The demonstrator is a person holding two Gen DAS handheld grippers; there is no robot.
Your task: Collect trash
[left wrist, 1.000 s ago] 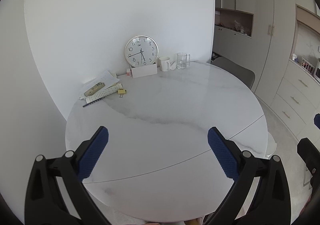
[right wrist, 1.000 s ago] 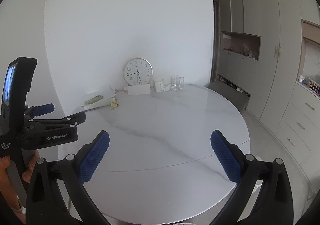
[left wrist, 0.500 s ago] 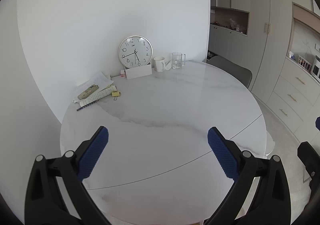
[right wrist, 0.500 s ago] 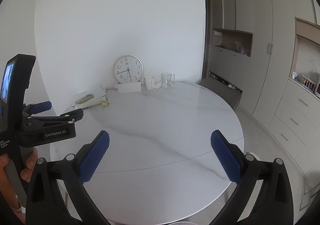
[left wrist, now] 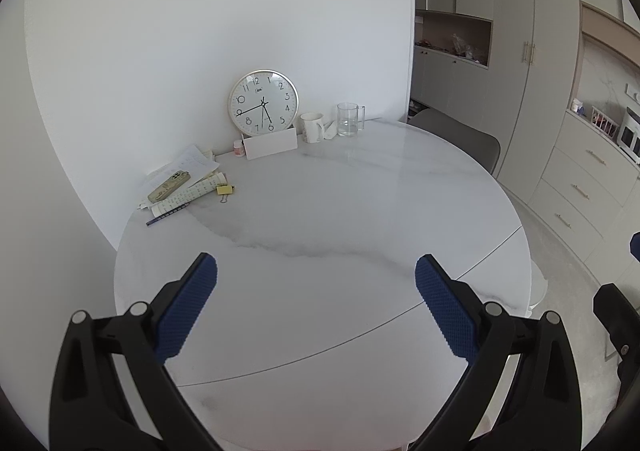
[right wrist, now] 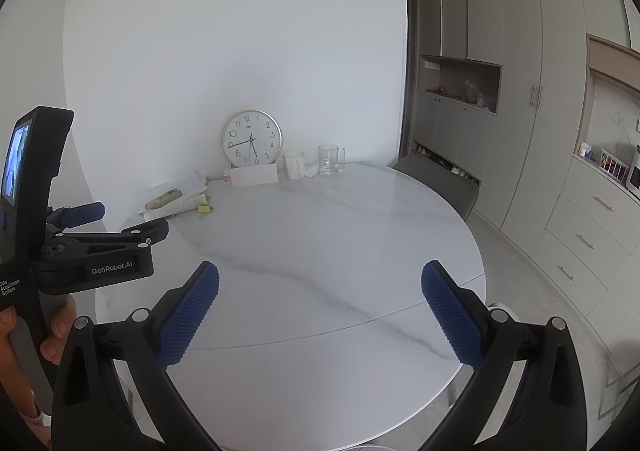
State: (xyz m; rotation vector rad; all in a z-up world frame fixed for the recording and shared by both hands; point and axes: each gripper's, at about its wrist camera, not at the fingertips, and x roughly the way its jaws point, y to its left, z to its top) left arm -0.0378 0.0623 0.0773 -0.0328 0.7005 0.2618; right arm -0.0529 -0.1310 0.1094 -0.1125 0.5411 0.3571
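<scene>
— So, starting at the far left, what lies ahead of the left gripper (left wrist: 316,279)?

— Ahead and to the left of its left finger, at the table's (left wrist: 360,219) far edge, sits a loose pile of papers (left wrist: 188,167) with a phone (left wrist: 169,185) on top. A pencil (left wrist: 168,213) pokes out of the near side, and a yellow binder clip (left wrist: 224,190) lies just beside the pile on the right.

— And further right?

— Straight ahead, against the wall, a round clock (left wrist: 263,106) leans upright with a white card (left wrist: 271,144) propped in front of it. Right of that stand a white mug (left wrist: 311,127), a crumpled white tissue (left wrist: 330,129) touching it, then a glass mug (left wrist: 349,119).

— Are the fingers holding anything?

— No. The left gripper's fingers stand wide apart above the near part of the table, nothing between them. The right gripper (right wrist: 320,283) is the same: spread wide, empty, over the near edge.

— Where is the trash, then?

— The tissue between the two mugs looks likeliest, well apart from both grippers, at the far side of the table. A grey chair (right wrist: 440,179) stands beyond the table on the right.
</scene>
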